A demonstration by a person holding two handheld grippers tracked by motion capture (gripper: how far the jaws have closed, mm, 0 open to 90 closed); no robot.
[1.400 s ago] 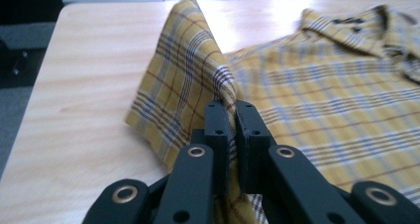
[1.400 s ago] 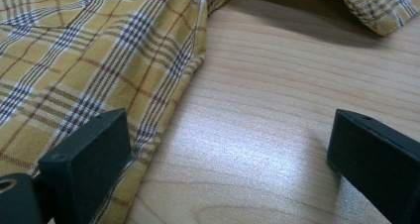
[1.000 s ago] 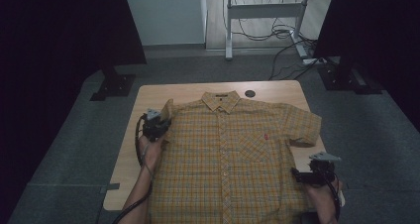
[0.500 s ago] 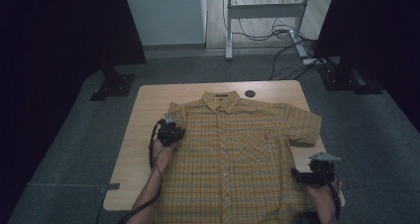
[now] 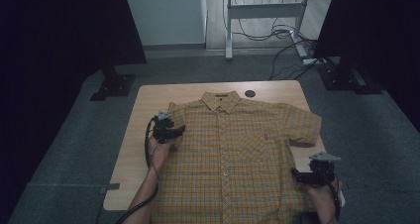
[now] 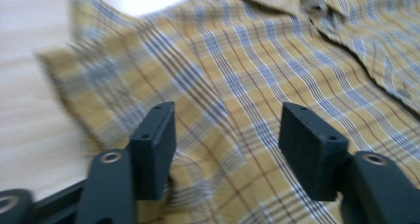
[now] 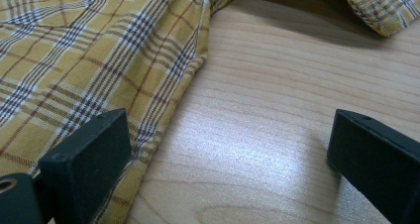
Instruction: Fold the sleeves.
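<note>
A yellow checked shirt (image 5: 233,154) lies flat in the middle of the table (image 5: 133,149). The left claw (image 5: 174,131), at its left sleeve, has just been opening, gripping nothing. The right claw (image 5: 296,175), lower right, stands wide beside the hem.

High view fixed above the table (image 5: 129,154), facing forward and down, both gripper views close over the shirt (image 5: 233,154), each sharing plaid cloth with it

A lab: black curtains (image 5: 59,45), cabled desk frame (image 5: 262,16), grey carpet (image 5: 64,149).
</note>
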